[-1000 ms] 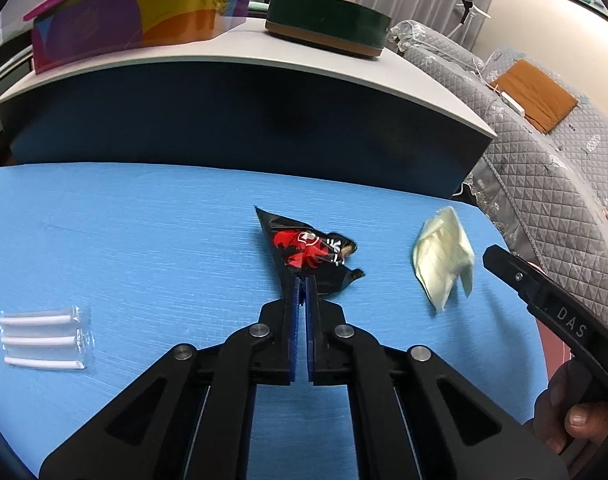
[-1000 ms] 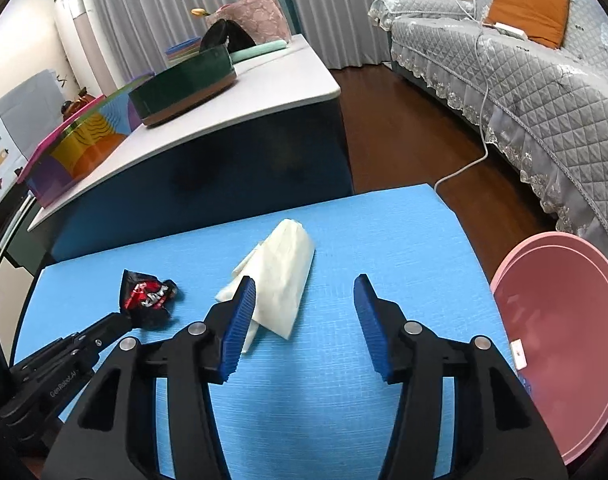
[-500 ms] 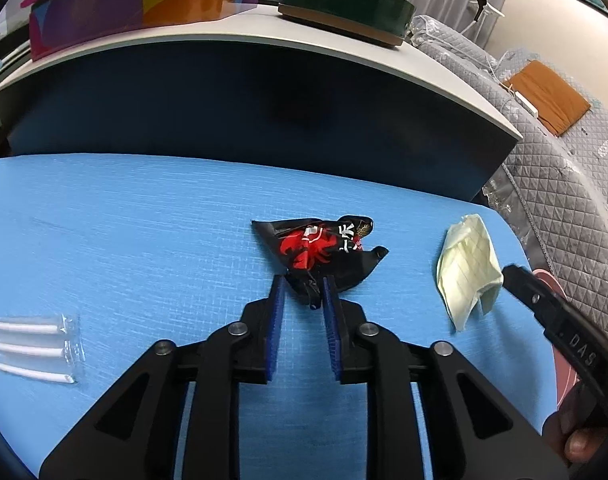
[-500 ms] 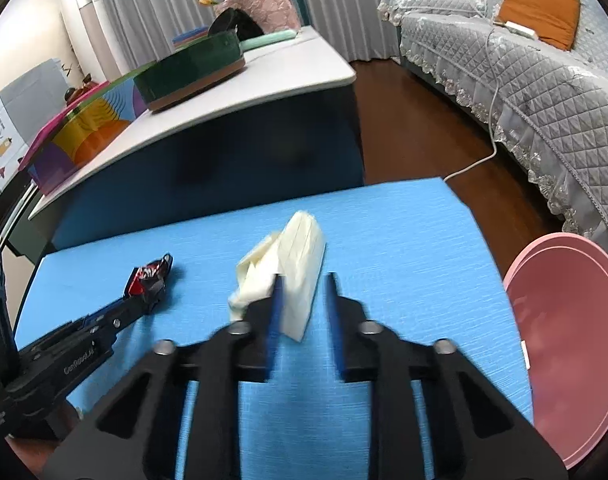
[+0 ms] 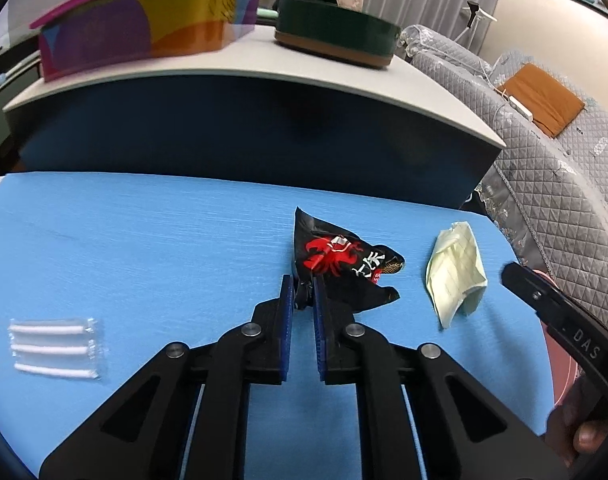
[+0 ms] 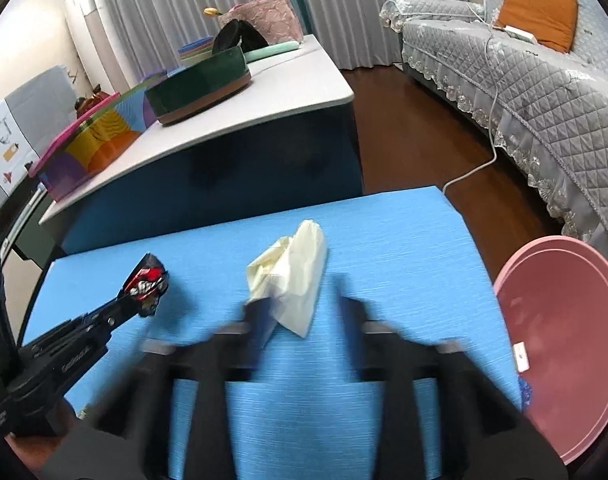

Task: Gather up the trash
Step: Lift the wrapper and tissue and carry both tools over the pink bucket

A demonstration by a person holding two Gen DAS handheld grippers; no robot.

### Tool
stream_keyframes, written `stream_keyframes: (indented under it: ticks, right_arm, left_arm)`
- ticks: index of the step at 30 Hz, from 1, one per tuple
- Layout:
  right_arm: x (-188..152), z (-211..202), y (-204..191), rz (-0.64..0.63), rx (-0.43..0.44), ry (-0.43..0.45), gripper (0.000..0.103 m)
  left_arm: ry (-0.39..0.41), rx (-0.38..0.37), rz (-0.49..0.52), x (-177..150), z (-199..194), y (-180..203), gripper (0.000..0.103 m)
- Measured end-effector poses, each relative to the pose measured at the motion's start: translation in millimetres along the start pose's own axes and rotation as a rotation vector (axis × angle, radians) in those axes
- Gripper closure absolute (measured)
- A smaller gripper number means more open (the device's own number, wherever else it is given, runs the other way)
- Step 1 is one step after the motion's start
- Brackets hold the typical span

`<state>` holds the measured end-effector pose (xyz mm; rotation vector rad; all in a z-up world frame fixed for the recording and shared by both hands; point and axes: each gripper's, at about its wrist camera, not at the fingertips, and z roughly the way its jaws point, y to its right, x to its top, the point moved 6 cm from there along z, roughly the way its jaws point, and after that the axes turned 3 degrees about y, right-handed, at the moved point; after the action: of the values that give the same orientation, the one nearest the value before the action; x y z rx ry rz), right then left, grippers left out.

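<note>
The right gripper (image 6: 304,312) has sprung wide again after narrowing half a second ago, its blurred jaws straddling the crumpled tissue (image 6: 293,280) on the blue table (image 6: 384,248). Left of it, the left gripper (image 5: 302,292) pinches the black snack wrapper's (image 5: 340,264) near corner. The pink bin (image 6: 564,320) waits on the right, presumably for both.

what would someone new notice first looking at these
The black snack wrapper with a red crab, pinched at its near corner by the left hand-held gripper mid-table. To its right lies a crumpled pale tissue on the blue table, with a pink bin off the table's right edge.
</note>
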<state>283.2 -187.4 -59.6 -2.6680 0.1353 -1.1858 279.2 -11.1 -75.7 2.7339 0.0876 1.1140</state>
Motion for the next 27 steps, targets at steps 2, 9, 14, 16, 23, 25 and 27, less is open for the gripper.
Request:
stream_keyframes:
  ticks: [2,9,14,16,23,25,27]
  right_arm:
    - [-0.1,5.9,-7.0,-0.013,0.011,-0.01,0.049]
    - [-7.4,31.3,-13.6,-0.028,-0.023,-0.068,0.051]
    - [-9.0,32.6,-17.0,-0.036,-0.028,-0.078,0.079]
    - [-7.8,26.8,-21.1,-0.053,-0.024,-0.072,0.091]
    - [-0.8,-23.8,-34.1,-0.142,-0.031,-0.018,0.092]
    - [0.8,-49.3,-35.6,-0.168,-0.045,0.01,0.092]
    - [-0.7,-73.7,-32.7,-0.169,-0.056,0.032,0.092]
  left_arm:
    - [0.006,0.006,-0.008,-1.0,-6.2,-5.9,0.093]
    - [0.022,0.029,-0.016,0.2,-21.2,-21.4,0.093]
    - [0.032,0.027,-0.006,0.3,-28.3,-19.7,0.094]
    - [0.037,0.024,-0.002,0.5,-31.9,-17.7,0.094]
    - [0.089,0.003,0.003,4.1,-71.8,-12.9,0.094]
    - [0.108,-0.007,0.004,4.6,-85.3,-9.2,0.094]
    - [0.128,-0.019,0.009,3.3,-101.4,-3.2,0.094]
